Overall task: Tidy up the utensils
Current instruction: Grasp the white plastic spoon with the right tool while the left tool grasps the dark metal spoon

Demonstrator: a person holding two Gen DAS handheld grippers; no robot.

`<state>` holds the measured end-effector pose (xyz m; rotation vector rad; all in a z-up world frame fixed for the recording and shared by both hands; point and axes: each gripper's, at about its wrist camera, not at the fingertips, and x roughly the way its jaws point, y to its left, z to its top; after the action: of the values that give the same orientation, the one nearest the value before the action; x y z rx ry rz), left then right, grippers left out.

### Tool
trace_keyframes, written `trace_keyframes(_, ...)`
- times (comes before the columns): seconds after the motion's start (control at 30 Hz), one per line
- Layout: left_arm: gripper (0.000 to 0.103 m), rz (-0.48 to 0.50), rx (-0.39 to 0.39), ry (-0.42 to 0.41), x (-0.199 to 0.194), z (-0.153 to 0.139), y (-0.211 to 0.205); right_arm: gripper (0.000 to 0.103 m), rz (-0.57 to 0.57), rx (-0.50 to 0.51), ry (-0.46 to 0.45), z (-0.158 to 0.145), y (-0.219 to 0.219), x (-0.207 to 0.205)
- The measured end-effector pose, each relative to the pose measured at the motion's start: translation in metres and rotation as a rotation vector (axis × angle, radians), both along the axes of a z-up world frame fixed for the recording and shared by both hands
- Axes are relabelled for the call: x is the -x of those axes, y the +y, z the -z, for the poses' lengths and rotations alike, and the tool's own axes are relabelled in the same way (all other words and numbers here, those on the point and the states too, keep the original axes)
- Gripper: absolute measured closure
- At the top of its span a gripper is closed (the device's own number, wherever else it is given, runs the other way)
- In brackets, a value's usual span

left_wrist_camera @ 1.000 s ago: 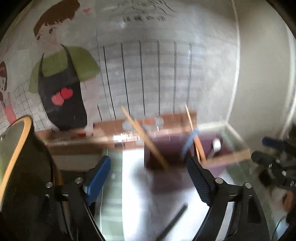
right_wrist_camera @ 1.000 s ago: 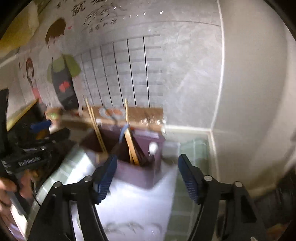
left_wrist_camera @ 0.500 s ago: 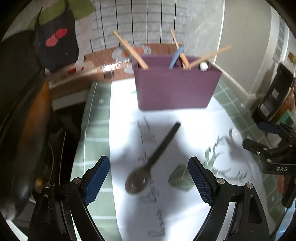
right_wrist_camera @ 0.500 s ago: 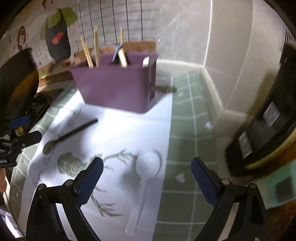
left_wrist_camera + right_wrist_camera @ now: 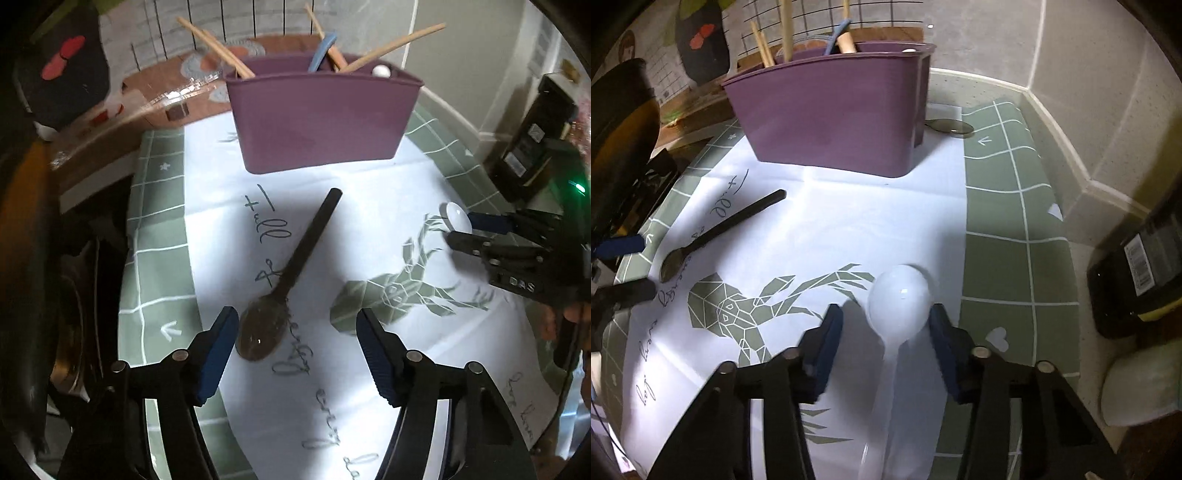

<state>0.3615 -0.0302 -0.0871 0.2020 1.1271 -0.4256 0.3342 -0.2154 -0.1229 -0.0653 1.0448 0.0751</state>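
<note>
A dark spoon (image 5: 291, 273) lies on the white printed mat (image 5: 369, 192), its handle pointing at the purple utensil holder (image 5: 317, 118). My left gripper (image 5: 297, 343) hangs just above the spoon's bowl. Its jaws are closing, the bowl sits by the left finger, and no pad presses on it. A white plastic spoon (image 5: 899, 301) lies to the right on the mat. My right gripper (image 5: 886, 332) straddles its neck with jaws closing; a gap still shows on the left side. The holder (image 5: 831, 110) has chopsticks, wooden utensils and a blue one standing in it.
Another metal spoon (image 5: 947, 126) lies behind the holder's right end on the green grid mat (image 5: 997, 221). A black bottle (image 5: 1137, 266) and a pale bowl (image 5: 1137, 387) sit at the right. A dark pan (image 5: 620, 122) stands at the left, and walls close the back and right.
Both grippers have sunk and tipped down from facing the wall to hanging low over the mat. Each now has a spoon between its fingers, and both pairs of jaws have narrowed.
</note>
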Motion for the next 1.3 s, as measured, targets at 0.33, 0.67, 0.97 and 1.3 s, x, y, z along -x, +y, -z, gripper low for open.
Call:
trace_keyframes(0.33,0.057,0.047,-0.056,0.114,-0.048,0.015,-0.024,0.073,-0.063,-0.022,-0.015,-0.019,0.006,0.039)
trace_keyframes(0.67,0.084,0.139,-0.109,0.251,-0.085,0.029,-0.059,0.072,-0.046,-0.054,0.001,-0.027,-0.007,0.068)
trace_keyframes(0.97,0.085,0.107,-0.072,0.298,-0.085,0.029,-0.052,0.072,-0.055,-0.058,-0.005,-0.032,-0.006,0.069)
trace_keyframes(1.3,0.091,-0.019,0.054,0.155,-0.029,0.013,-0.020,0.072,-0.104,-0.057,-0.028,-0.040,0.016,0.062)
